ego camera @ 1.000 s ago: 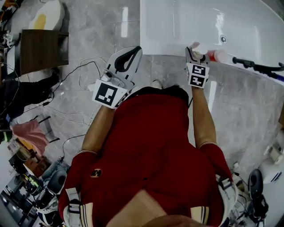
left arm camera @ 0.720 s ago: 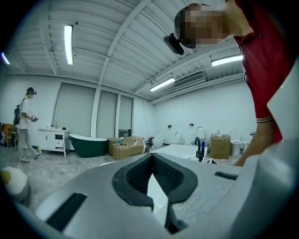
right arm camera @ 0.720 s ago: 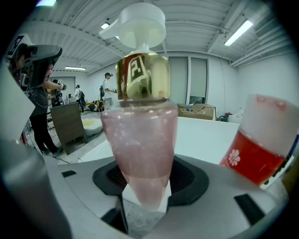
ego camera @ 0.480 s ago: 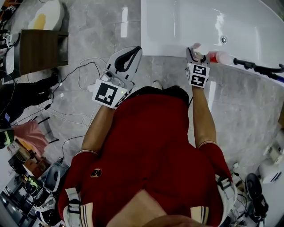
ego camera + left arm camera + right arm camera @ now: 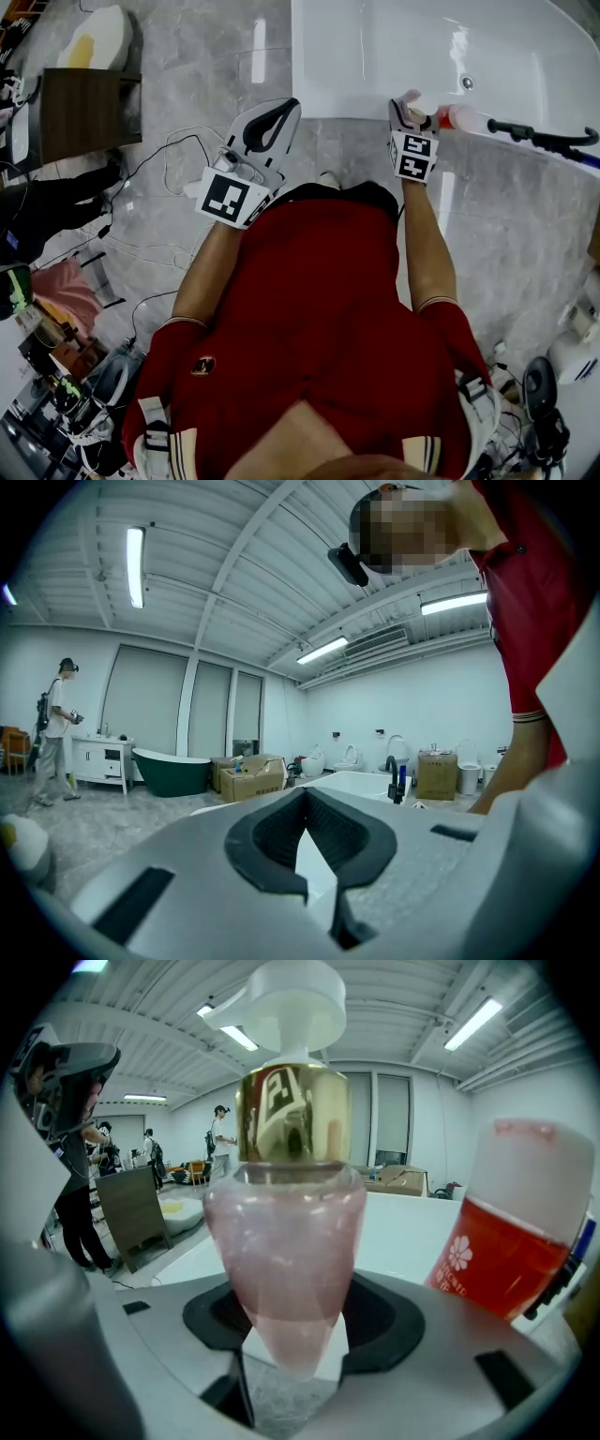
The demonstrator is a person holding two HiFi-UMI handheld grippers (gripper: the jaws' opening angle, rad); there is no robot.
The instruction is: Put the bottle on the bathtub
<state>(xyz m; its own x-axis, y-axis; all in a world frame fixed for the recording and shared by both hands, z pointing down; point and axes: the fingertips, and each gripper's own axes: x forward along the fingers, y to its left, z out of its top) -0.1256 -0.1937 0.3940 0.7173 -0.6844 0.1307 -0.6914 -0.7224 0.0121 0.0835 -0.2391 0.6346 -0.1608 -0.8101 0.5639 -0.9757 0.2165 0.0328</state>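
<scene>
A pale pink pump bottle (image 5: 281, 1241) with a gold collar and white pump stands upright on the white bathtub's (image 5: 375, 56) near rim. It sits between the jaws of my right gripper (image 5: 291, 1354), which have just been opening. The pads stand slightly off its tapered base. From the head view, the right gripper (image 5: 409, 111) reaches the rim (image 5: 412, 1222) and the bottle's top (image 5: 410, 97) shows just past it. My left gripper (image 5: 272, 117) hangs over the floor left of the tub. Its jaws (image 5: 302, 794) are shut with nothing in them.
A red bottle with a white cap (image 5: 511, 1251) stands close to the right of the pink one (image 5: 457, 116). A black faucet (image 5: 539, 137) follows on the rim. A brown cabinet (image 5: 89, 103) and cables (image 5: 159, 159) are on the floor at left.
Only the head view has shifted a little. Both grippers and the bottle stay where they were.
</scene>
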